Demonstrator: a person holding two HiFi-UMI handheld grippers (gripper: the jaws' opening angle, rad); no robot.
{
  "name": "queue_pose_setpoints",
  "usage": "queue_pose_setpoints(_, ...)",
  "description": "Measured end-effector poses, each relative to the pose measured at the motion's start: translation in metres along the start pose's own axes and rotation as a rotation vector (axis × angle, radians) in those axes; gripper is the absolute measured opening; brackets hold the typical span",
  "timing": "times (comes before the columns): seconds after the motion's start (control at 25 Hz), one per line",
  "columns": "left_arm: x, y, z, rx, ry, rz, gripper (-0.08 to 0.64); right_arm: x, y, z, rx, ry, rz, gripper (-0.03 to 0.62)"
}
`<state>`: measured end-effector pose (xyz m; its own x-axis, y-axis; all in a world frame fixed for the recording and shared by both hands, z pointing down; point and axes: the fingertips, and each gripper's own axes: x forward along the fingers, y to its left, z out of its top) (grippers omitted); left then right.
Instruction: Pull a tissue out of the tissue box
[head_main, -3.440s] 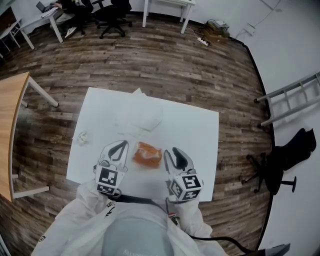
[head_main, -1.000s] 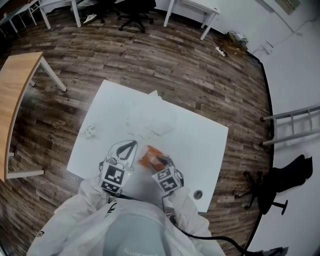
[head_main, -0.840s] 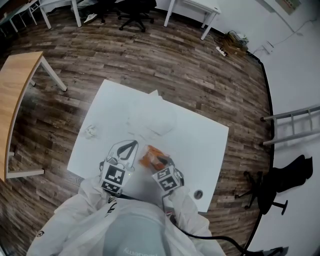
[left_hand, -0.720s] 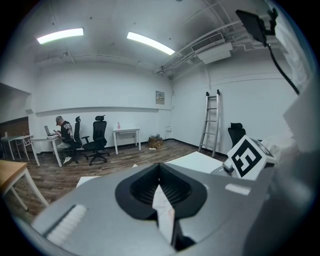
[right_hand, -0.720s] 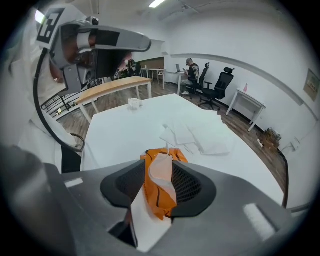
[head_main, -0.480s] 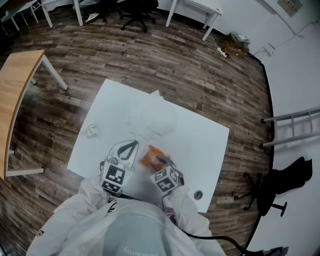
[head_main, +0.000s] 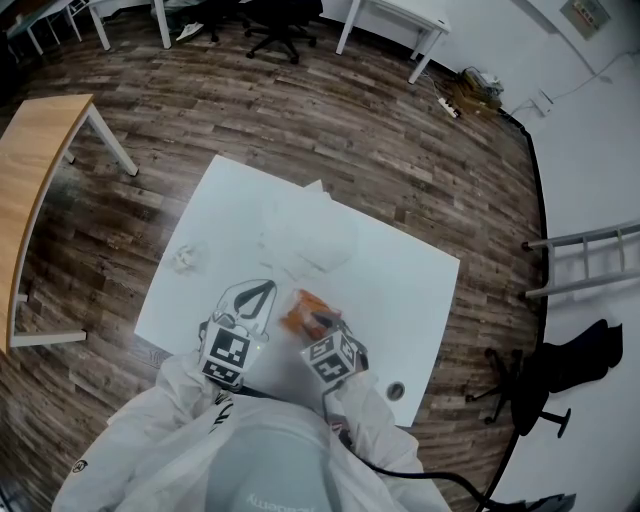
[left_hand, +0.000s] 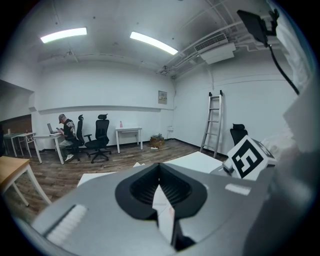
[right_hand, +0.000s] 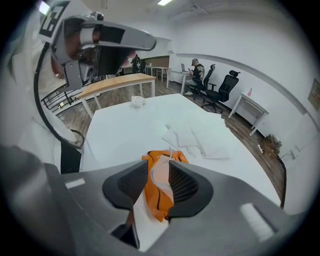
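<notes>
An orange soft tissue pack (head_main: 298, 310) lies near the front of the white table (head_main: 400, 290). My right gripper (head_main: 322, 320) points steeply down over its right half. In the right gripper view the pack (right_hand: 156, 192) fills the gap between the open jaws of the right gripper (right_hand: 159, 165). A pale tissue fold (right_hand: 161, 175) lies close to the right pad. These jaws have just been closing round the pack. My left gripper (head_main: 266, 287) rests left of the pack. Its tips, in the left gripper view (left_hand: 160, 166), meet with nothing between them.
Several flat white tissues (head_main: 305, 238) lie spread behind the pack. A crumpled one (head_main: 184, 260) sits near the table's left edge. A small round dark thing (head_main: 396, 389) is at the front right corner. A wooden table (head_main: 35, 170) stands to the left.
Since the earliest frame my right gripper has moved from beside the pack to over it, and the left jaws have closed. In the last second the right gripper rolled slightly.
</notes>
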<state>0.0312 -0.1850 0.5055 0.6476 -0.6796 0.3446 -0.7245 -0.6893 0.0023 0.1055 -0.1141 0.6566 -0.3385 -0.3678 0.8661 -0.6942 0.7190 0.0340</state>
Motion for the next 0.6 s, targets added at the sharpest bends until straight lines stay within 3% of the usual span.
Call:
queue_pose_setpoints(0.32, 0.001, -0.004, 0.000, 0.003, 0.001, -0.010, 0.000, -0.001, -0.005, -0.006, 0.026, 0.017, -0.027, 0.107)
queue_pose_setpoints(0.6, 0.003, -0.006, 0.000, 0.004, 0.003, -0.017, 0.000, -0.002, -0.009, -0.012, 0.045, 0.026, -0.040, 0.118)
